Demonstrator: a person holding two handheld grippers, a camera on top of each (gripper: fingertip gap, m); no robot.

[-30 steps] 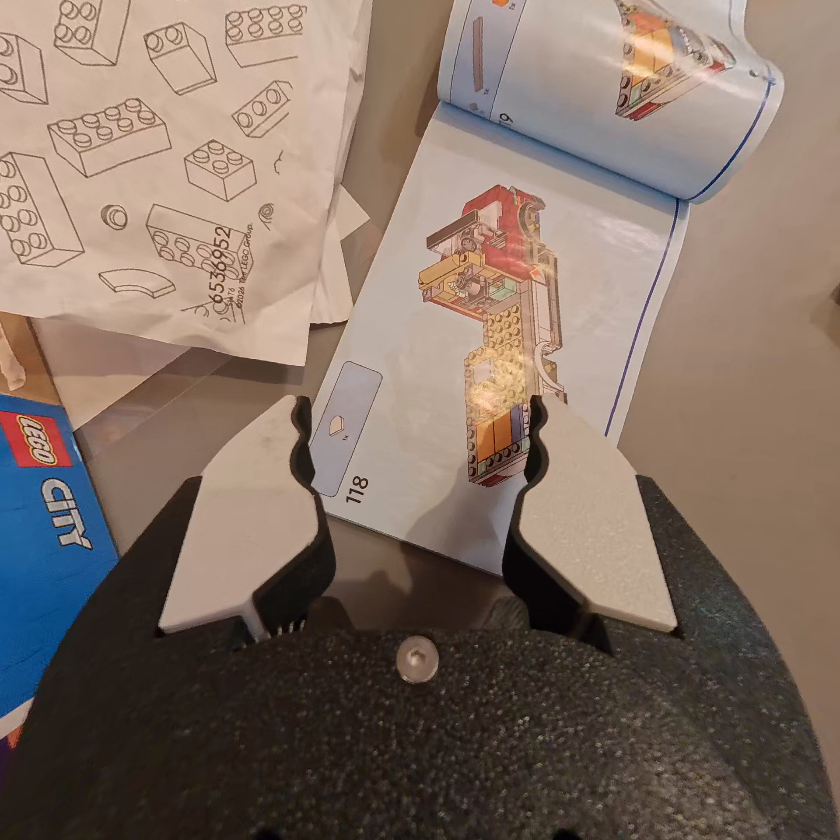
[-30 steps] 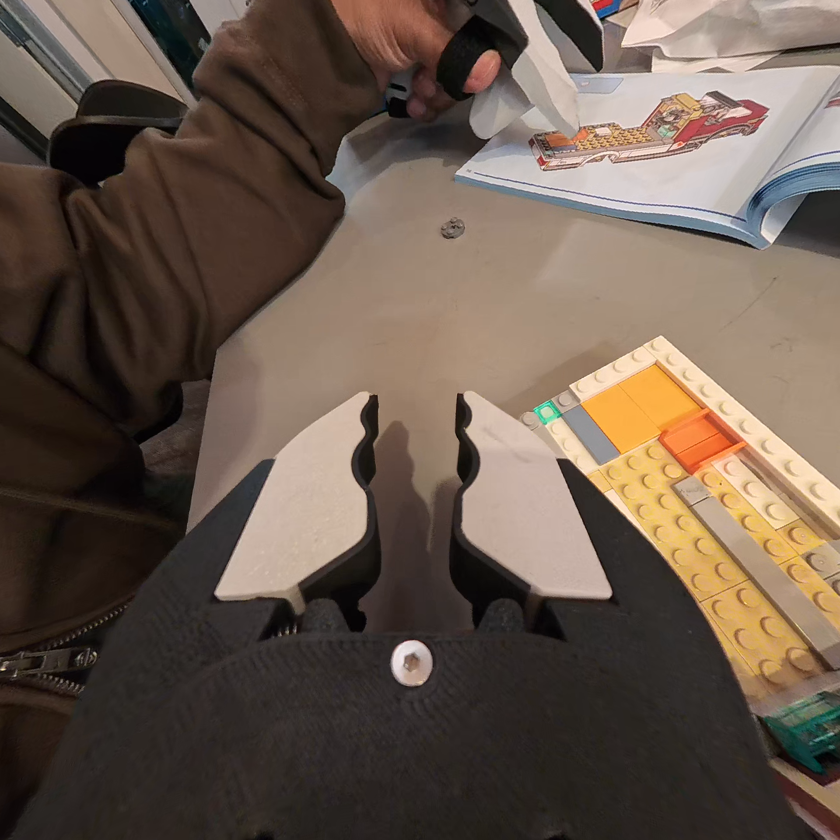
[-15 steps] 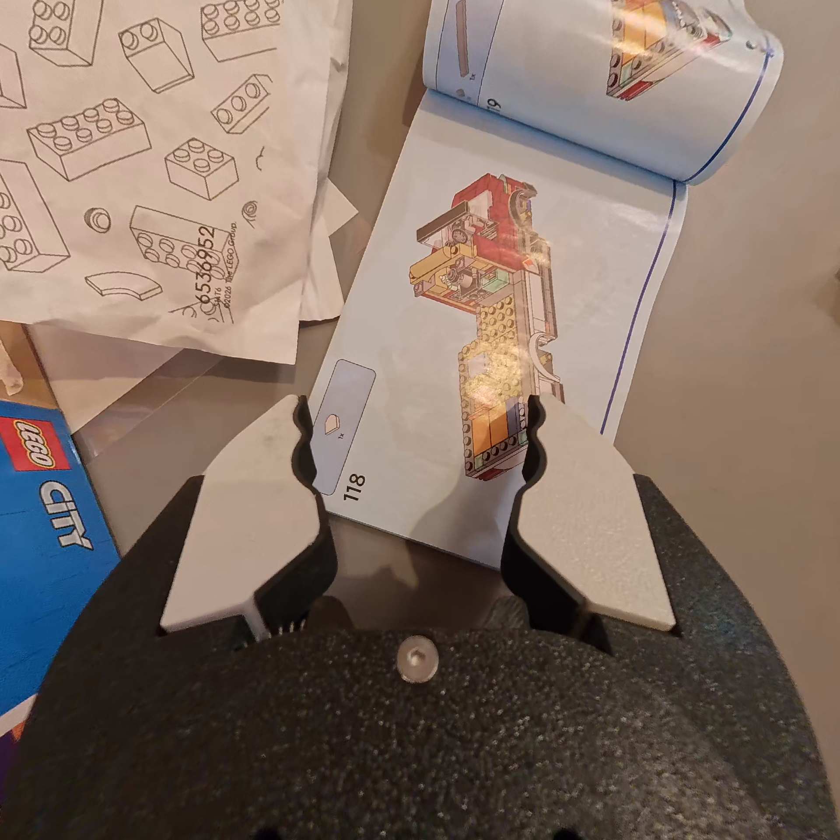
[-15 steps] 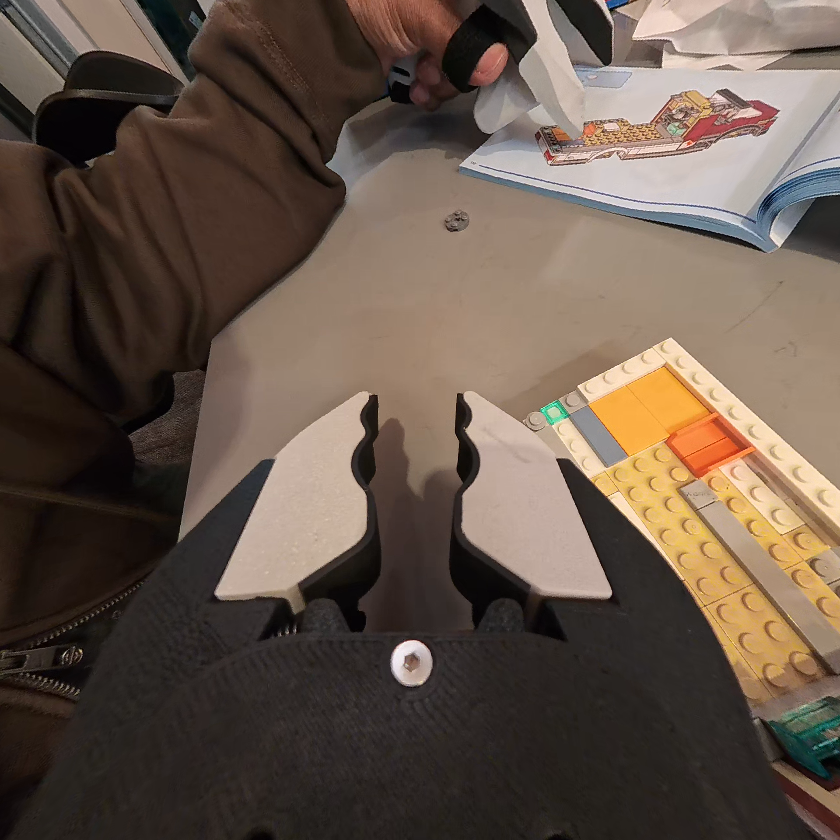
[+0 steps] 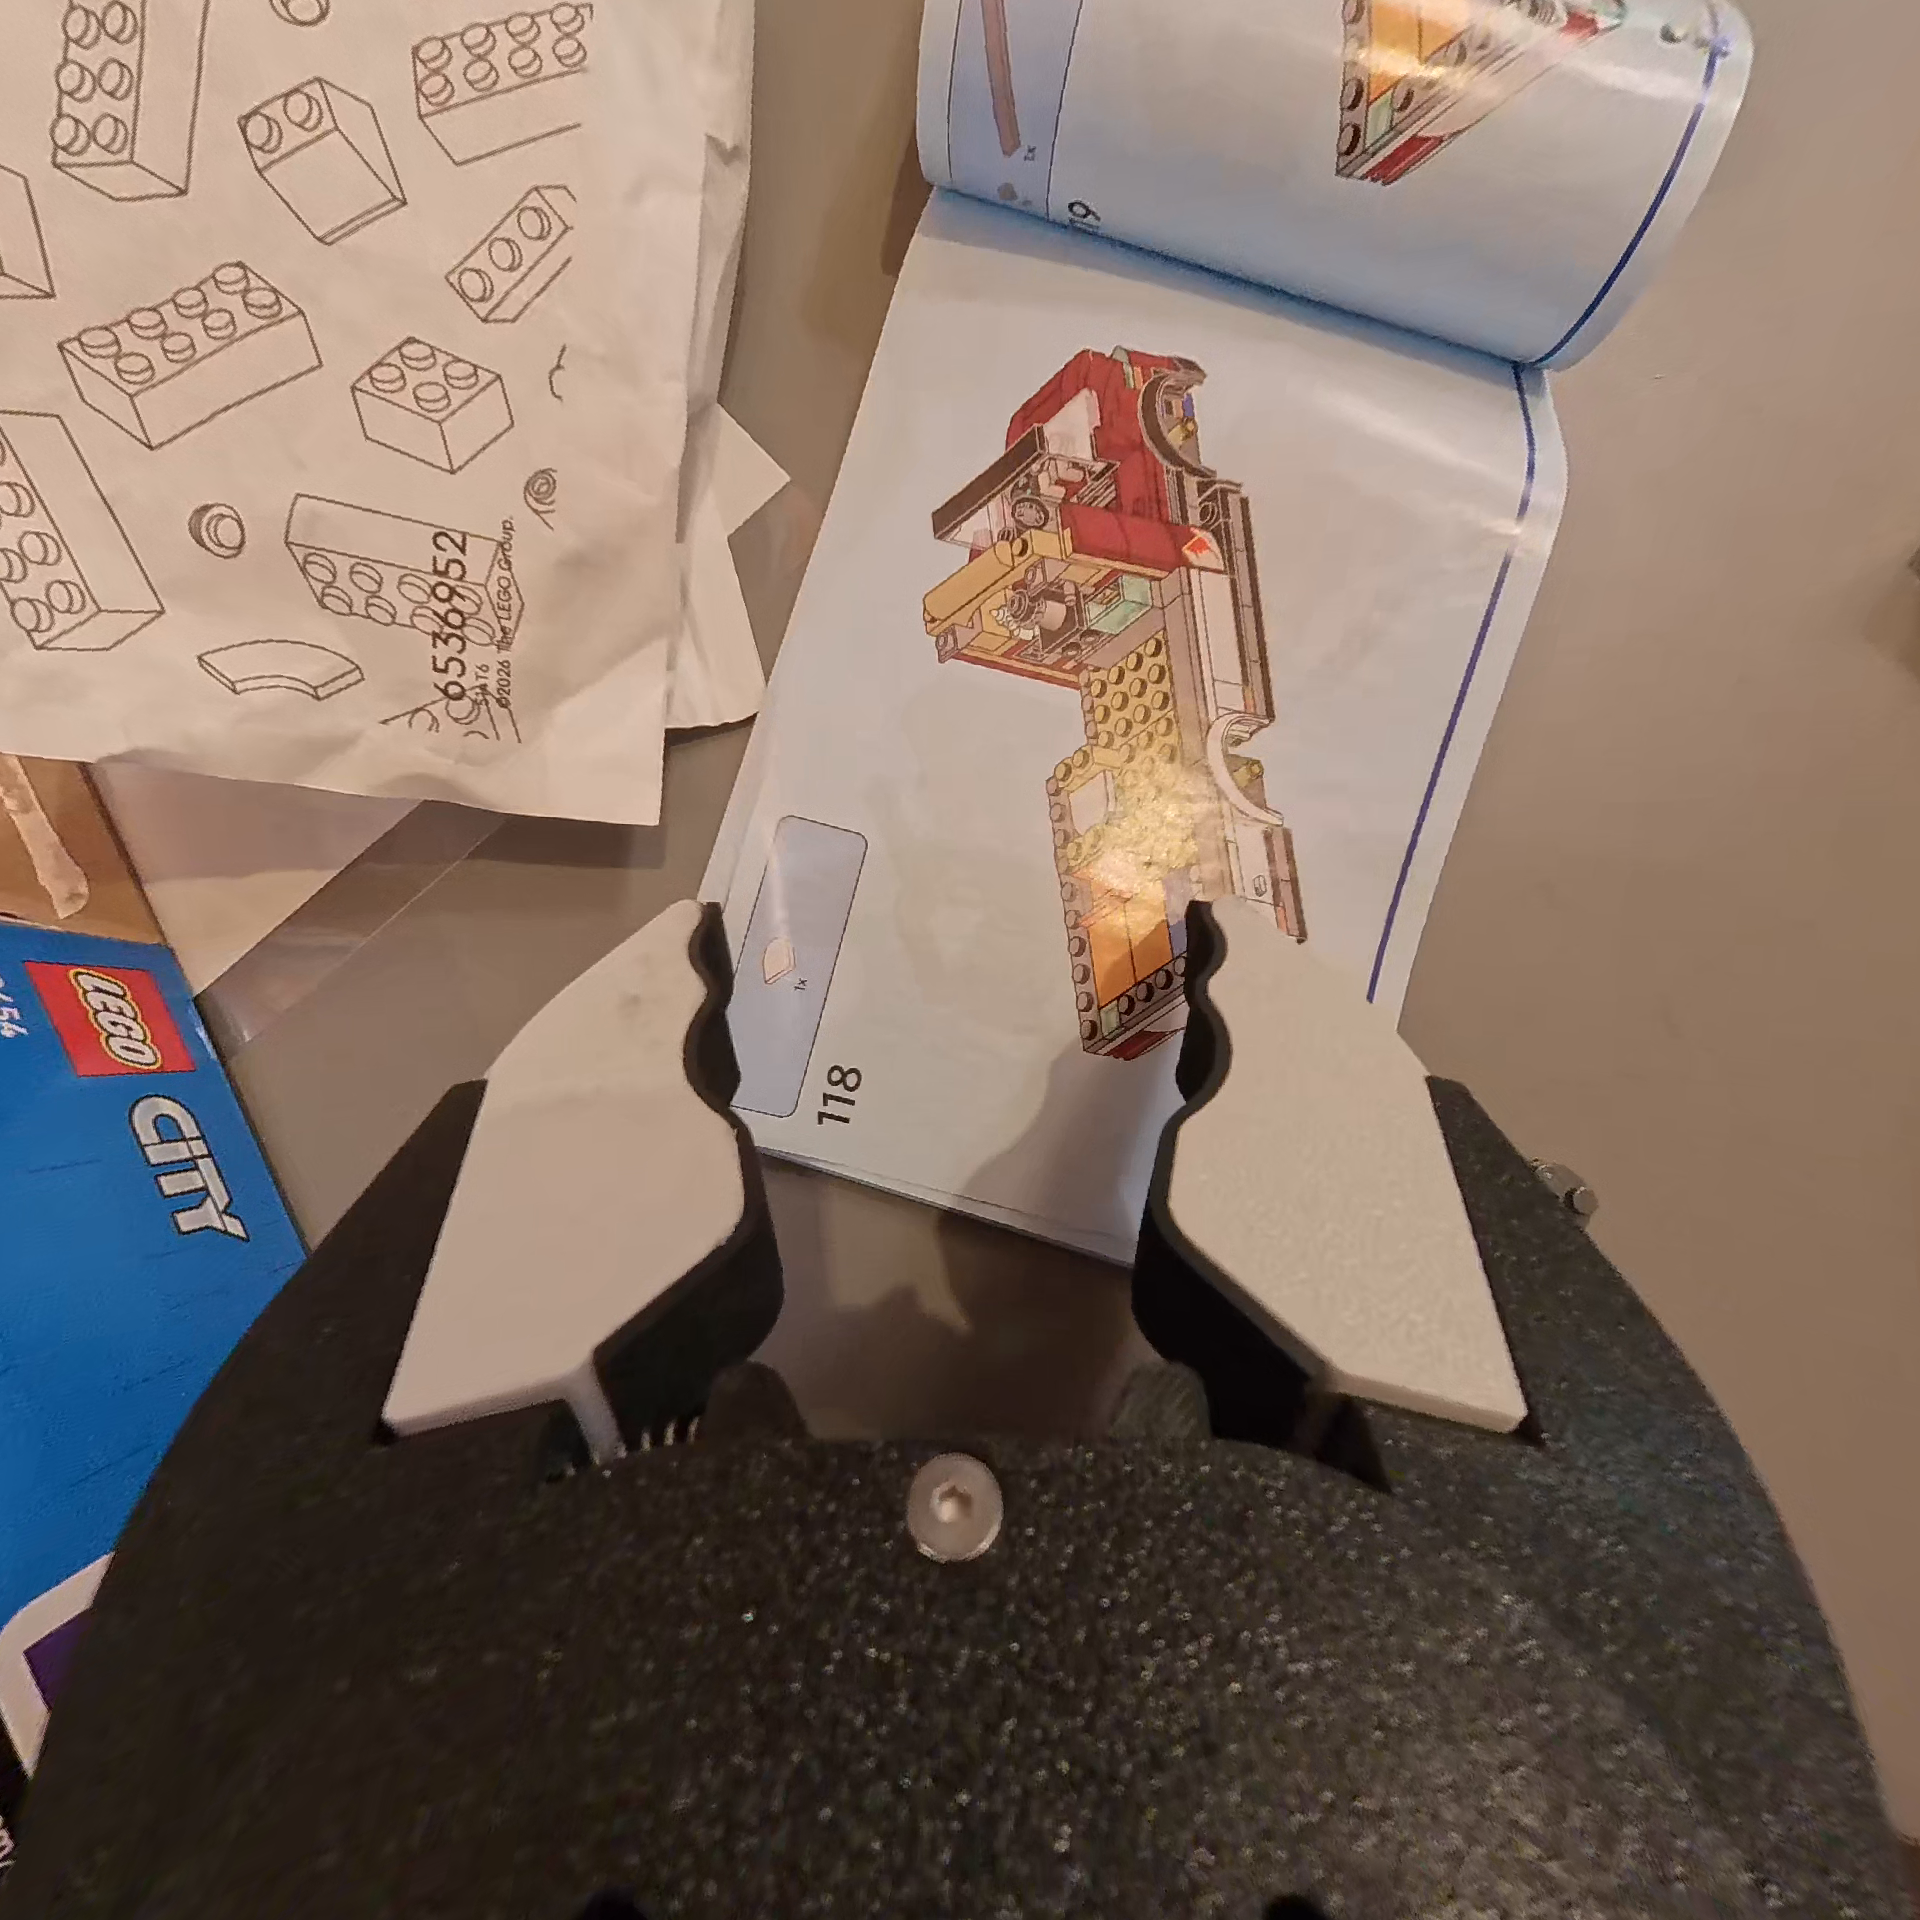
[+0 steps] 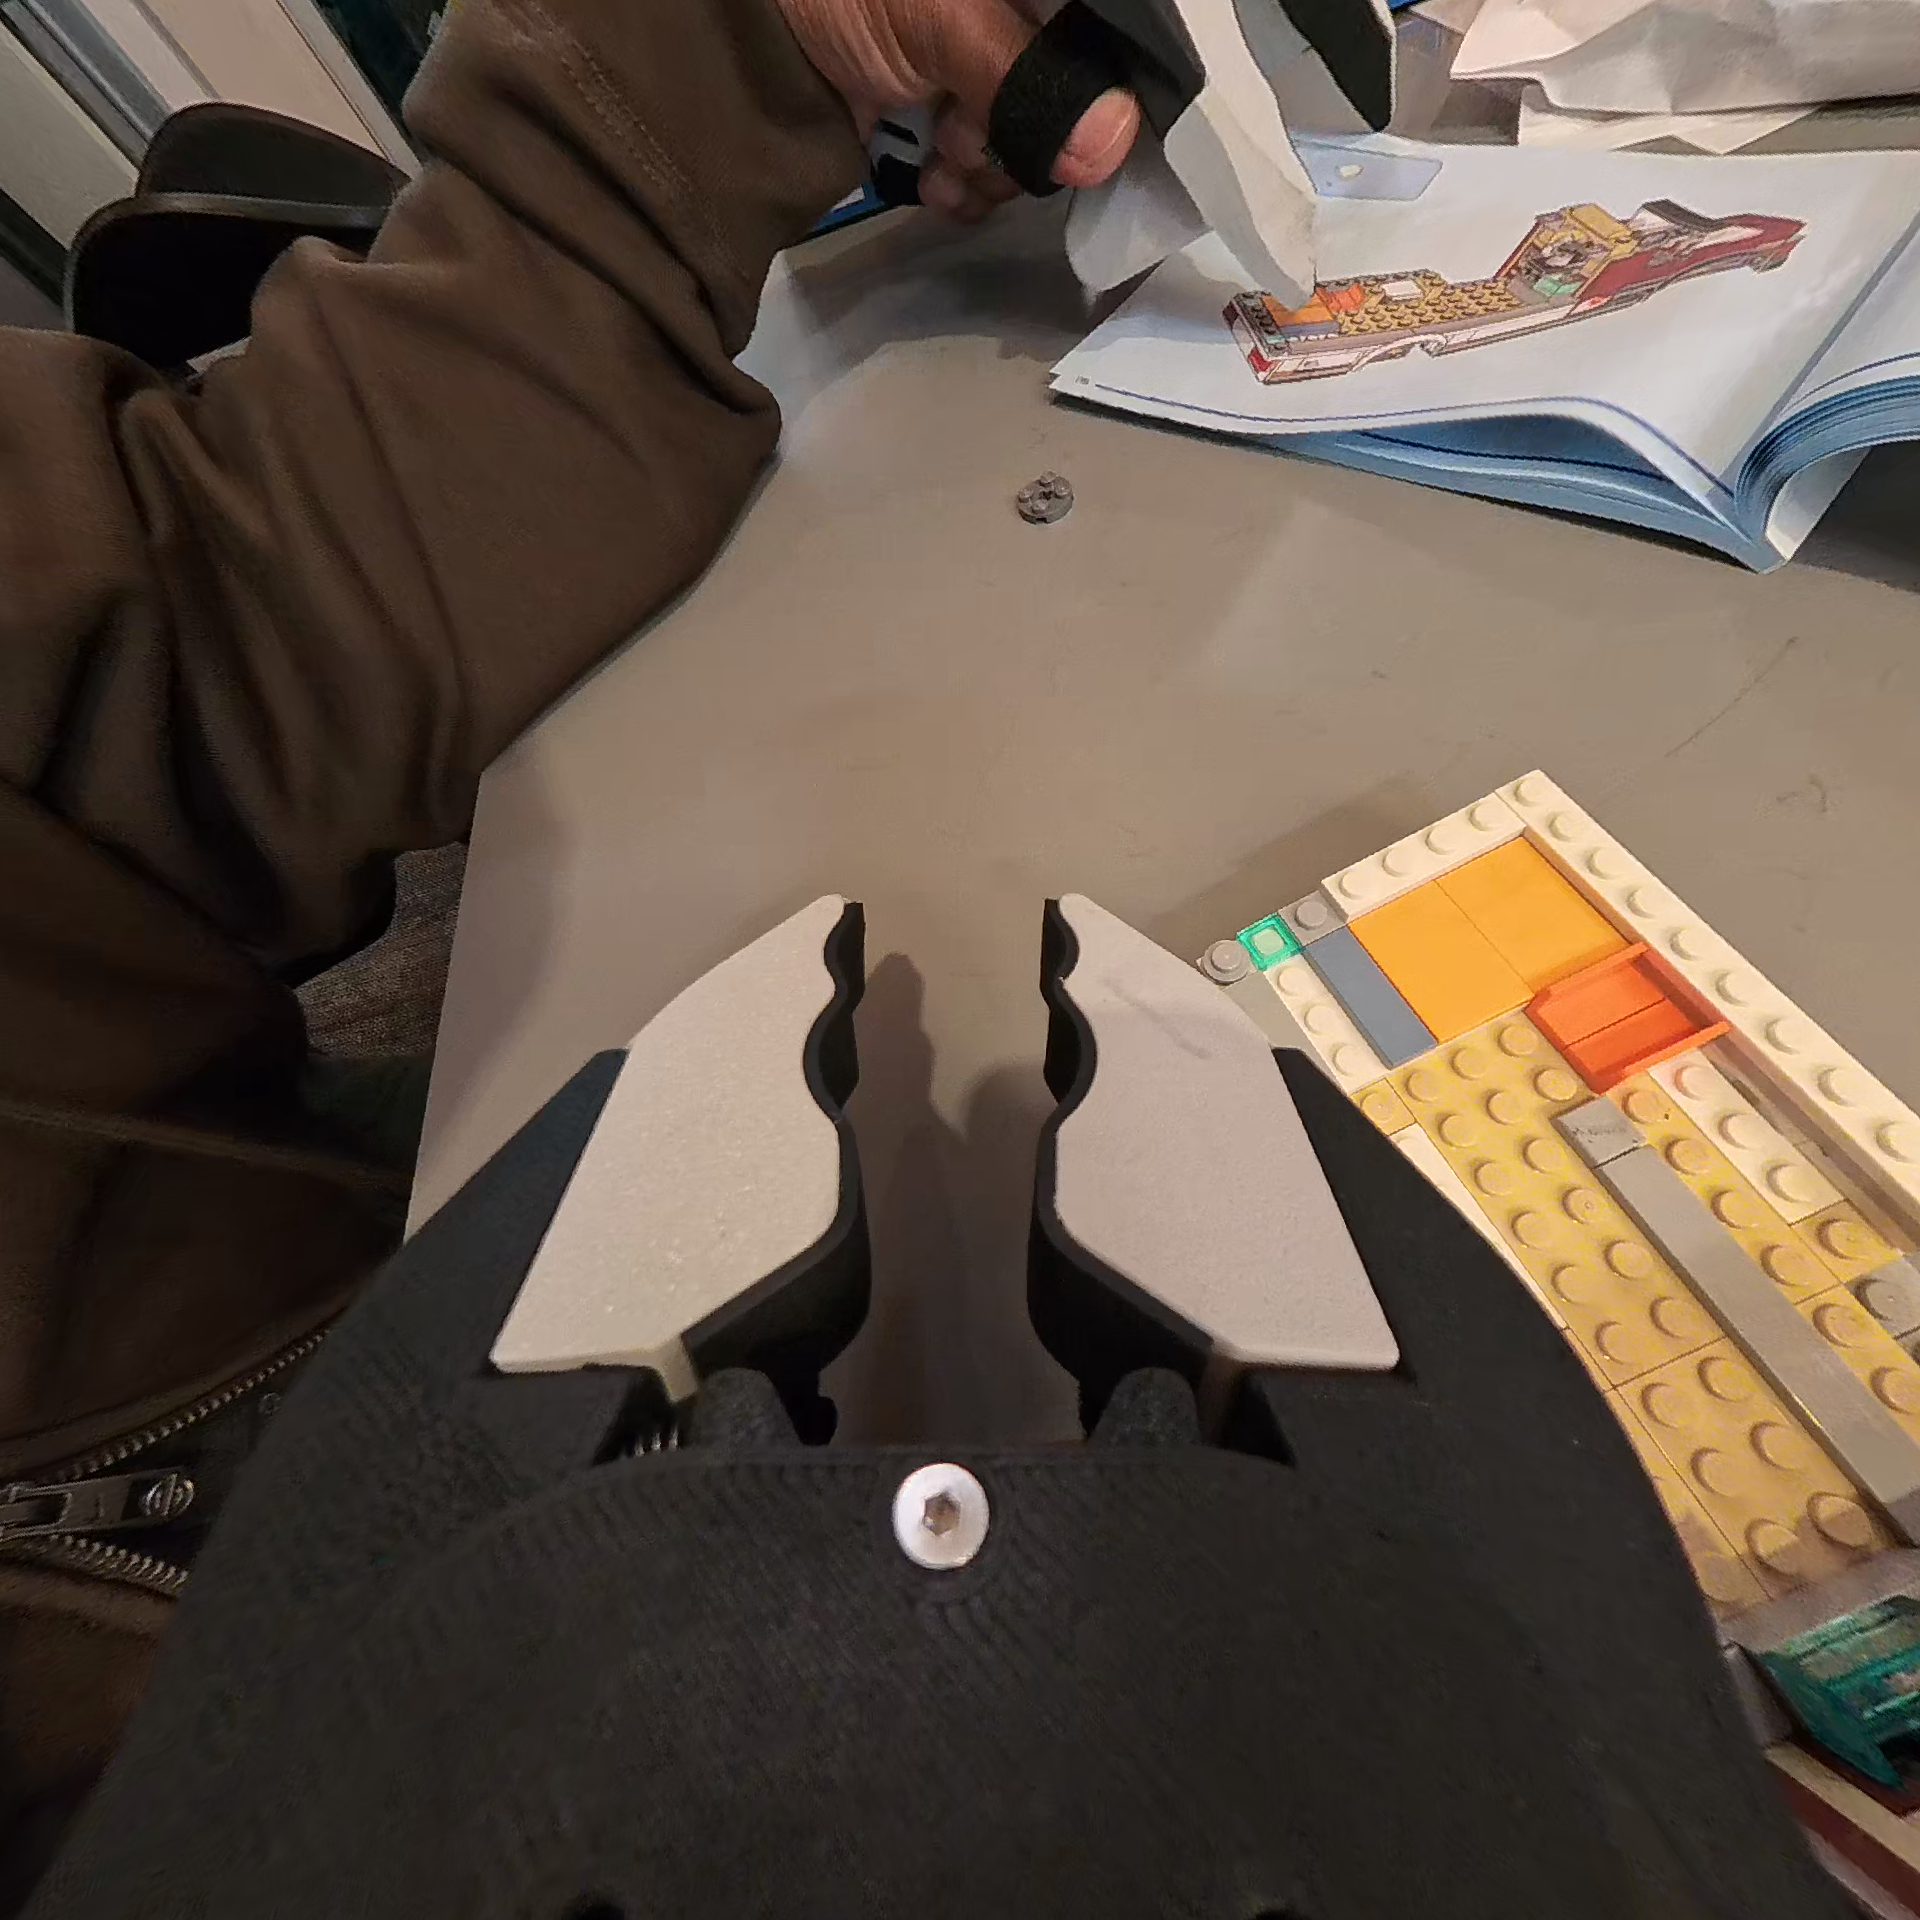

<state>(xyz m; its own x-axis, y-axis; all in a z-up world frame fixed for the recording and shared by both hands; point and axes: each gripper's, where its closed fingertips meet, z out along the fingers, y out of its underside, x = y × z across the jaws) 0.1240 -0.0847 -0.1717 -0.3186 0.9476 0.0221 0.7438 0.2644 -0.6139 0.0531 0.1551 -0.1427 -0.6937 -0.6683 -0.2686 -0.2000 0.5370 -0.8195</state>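
My left gripper (image 5: 951, 914) is open and holds nothing; it hovers over the near edge of an open instruction booklet (image 5: 966, 831) whose page pictures a red and yellow brick vehicle. The right wrist view shows this gripper's tips (image 6: 1278, 260) just above that picture, with the booklet (image 6: 1558, 343) lying on the grey table (image 6: 935, 675). My right gripper (image 6: 953, 914) is open with nothing between its pads, above bare table. A flat brick build (image 6: 1558, 1091) with yellow, white and orange plates lies just to its right.
A white paper bag printed with brick outlines (image 5: 312, 364) and a blue box (image 5: 114, 1195) lie left of the booklet. A small grey round piece (image 6: 1045, 499) sits on the table. A person's brown sleeve (image 6: 364, 520) fills the left side. A teal piece (image 6: 1839, 1673) lies bottom right.
My left gripper's jaws have narrowed slightly and it has shifted a little over the booklet. The right gripper has drawn back slightly; its jaws are unchanged.
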